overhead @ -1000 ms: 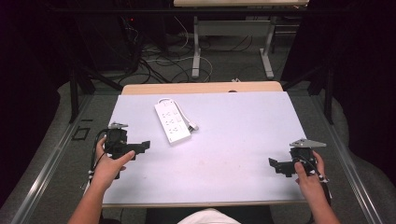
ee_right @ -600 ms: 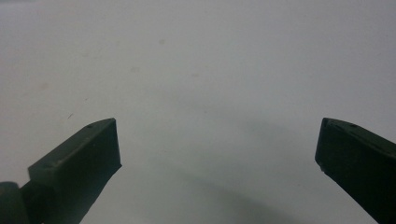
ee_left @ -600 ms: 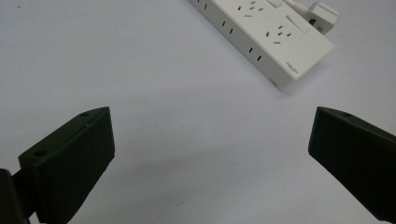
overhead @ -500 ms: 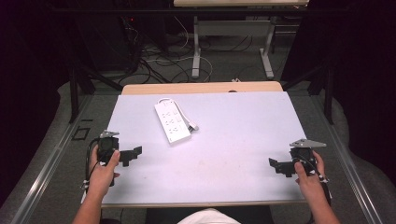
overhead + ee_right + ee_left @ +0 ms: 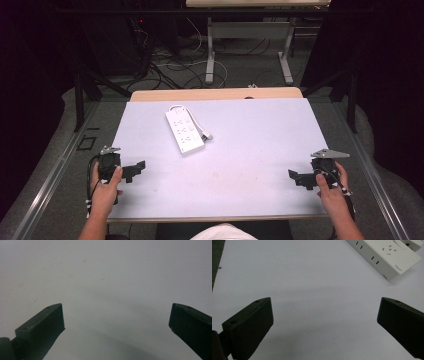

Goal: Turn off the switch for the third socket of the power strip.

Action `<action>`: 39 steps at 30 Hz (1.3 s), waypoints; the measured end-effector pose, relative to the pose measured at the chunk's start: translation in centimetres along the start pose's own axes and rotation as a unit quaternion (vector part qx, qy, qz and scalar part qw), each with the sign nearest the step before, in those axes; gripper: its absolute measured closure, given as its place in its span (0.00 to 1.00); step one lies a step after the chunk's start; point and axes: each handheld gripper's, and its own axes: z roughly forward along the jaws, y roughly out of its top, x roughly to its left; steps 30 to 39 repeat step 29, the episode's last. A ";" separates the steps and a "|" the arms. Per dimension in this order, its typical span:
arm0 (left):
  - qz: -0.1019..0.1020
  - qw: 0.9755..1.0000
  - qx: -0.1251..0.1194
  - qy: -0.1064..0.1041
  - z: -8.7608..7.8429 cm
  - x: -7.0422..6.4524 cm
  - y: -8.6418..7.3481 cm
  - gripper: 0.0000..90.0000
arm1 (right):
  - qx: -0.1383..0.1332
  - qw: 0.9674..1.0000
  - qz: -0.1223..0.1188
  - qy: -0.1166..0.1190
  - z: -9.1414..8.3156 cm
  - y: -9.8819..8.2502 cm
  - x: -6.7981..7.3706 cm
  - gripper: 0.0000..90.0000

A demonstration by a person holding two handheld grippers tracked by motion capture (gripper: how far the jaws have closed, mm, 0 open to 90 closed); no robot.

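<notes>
Two tools, left [image 5: 134, 171] and right [image 5: 298, 178], both wide, flanking white power strip [image 5: 184, 130] on table [image 5: 250, 145].

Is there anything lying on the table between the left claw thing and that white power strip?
Nothing: in the high view, bare table lies between the left gripper and the power strip. The left gripper view shows the same.
</notes>
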 end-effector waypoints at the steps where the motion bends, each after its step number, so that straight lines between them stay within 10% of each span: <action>1: 0.003 1.000 0.005 0.000 -0.1 0.1 0.0 0.00 | 0.001 1.000 0.001 -0.001 0.0 0.0 0.0 0.00; 39: -0.014 1.000 -0.004 0.011 0.5 1.5 -0.7 0.00 | 0.012 1.000 0.001 0.003 0.8 -0.3 -0.2 0.00</action>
